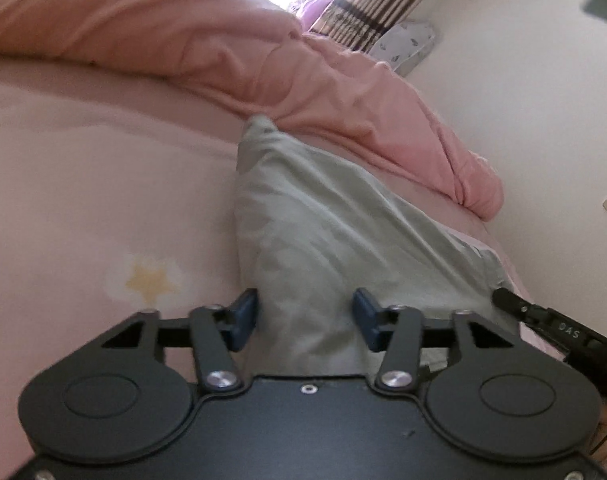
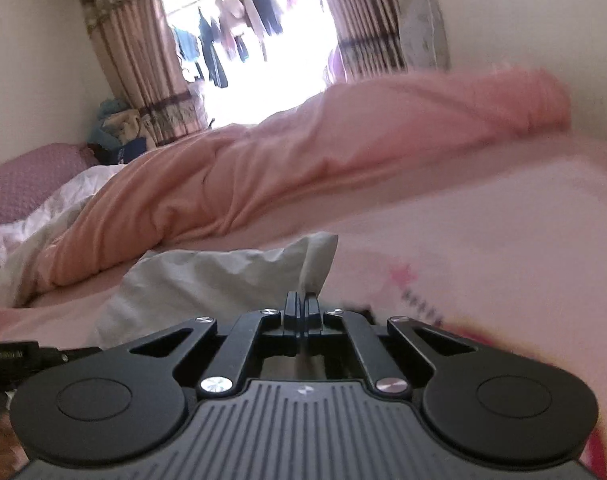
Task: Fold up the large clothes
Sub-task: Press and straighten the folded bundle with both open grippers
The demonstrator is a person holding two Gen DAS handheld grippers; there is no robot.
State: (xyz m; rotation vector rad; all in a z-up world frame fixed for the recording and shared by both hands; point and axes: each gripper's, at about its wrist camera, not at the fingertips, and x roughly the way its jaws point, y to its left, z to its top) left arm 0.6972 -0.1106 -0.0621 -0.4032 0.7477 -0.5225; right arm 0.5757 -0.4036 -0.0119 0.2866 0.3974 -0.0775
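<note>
A pale grey garment (image 1: pixel 323 220) lies rumpled on the pink bed sheet (image 1: pixel 83 180). My left gripper (image 1: pixel 305 320) stands over its near end, blue pads apart, the cloth filling the gap without being pinched. My right gripper (image 2: pixel 303 304) is shut, its fingertips meeting at the raised corner of the same grey garment (image 2: pixel 223 276), whose edge runs into them. The left wrist view shows the right gripper's tip (image 1: pixel 503 298) at the garment's right edge. The left gripper's body (image 2: pixel 23 354) shows at the left edge of the right wrist view.
A bunched pink duvet (image 1: pixel 183 40) lies across the bed behind the garment, also the pink duvet (image 2: pixel 303 160). White bedding (image 2: pixel 43 216) and a purple pillow (image 2: pixel 23 184) lie at the left. Striped curtains (image 2: pixel 135 60) frame a bright window. A wall (image 1: pixel 523 100) borders the bed.
</note>
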